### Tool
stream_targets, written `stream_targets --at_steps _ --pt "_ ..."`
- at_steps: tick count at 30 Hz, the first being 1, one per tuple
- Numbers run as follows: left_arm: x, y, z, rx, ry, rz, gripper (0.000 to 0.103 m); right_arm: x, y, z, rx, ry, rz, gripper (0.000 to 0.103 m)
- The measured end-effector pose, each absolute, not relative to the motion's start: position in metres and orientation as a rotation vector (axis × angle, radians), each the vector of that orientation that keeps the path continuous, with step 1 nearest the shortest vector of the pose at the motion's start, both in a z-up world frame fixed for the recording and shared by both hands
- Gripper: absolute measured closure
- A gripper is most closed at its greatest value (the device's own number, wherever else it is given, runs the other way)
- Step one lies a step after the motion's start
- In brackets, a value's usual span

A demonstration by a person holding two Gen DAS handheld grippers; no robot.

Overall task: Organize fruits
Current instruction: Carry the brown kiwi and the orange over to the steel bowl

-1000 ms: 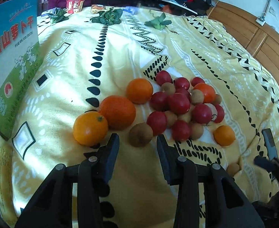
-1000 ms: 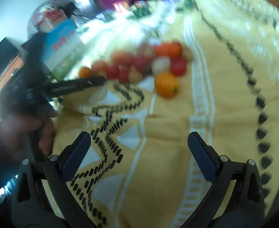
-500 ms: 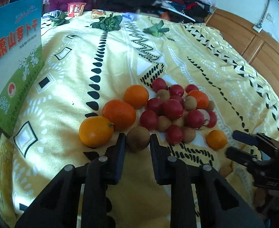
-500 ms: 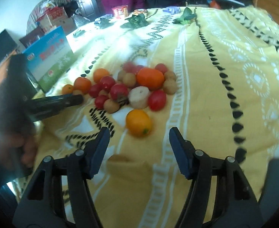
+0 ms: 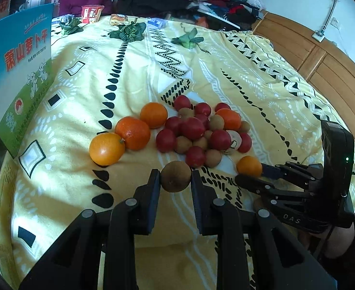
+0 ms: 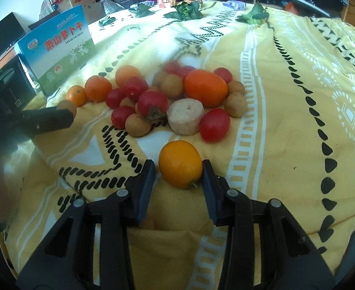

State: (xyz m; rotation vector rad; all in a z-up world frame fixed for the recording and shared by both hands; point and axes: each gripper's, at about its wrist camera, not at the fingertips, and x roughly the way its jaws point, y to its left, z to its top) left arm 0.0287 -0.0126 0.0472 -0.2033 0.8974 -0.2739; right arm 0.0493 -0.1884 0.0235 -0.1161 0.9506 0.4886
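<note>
two fruits so far: we pinch a brown fruit (image 5: 175, 176) in our left gripper (image 5: 173, 181) while our right gripper (image 6: 178, 169) brackets a small orange (image 6: 180, 163) on the bedspread (image 5: 250, 77), contact unclear, the heap (image 5: 196, 130) unsorted.

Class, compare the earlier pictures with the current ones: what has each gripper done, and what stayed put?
The left gripper closed onto the round brown fruit. The right gripper moved in and narrowed around the small yellow-orange citrus; contact is unclear. The heap of red tomatoes stayed put.
</note>
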Motion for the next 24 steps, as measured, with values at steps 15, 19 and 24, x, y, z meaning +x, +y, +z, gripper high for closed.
stream_targets --at_steps 15,19,24 --pt "-0.028 0.047 0.160 -0.231 0.683 -0.136 0.078 0.006 -0.147 0.126 -0.075 0.754 0.474 0.069" --pt "-0.060 0.099 0.200 -0.241 0.593 -0.033 0.078 0.001 -0.107 0.168 -0.081 0.685 0.546 0.069" --pt "-0.109 0.181 0.231 -0.273 0.529 0.150 0.078 -0.019 -0.029 0.212 -0.127 0.599 0.681 0.069"
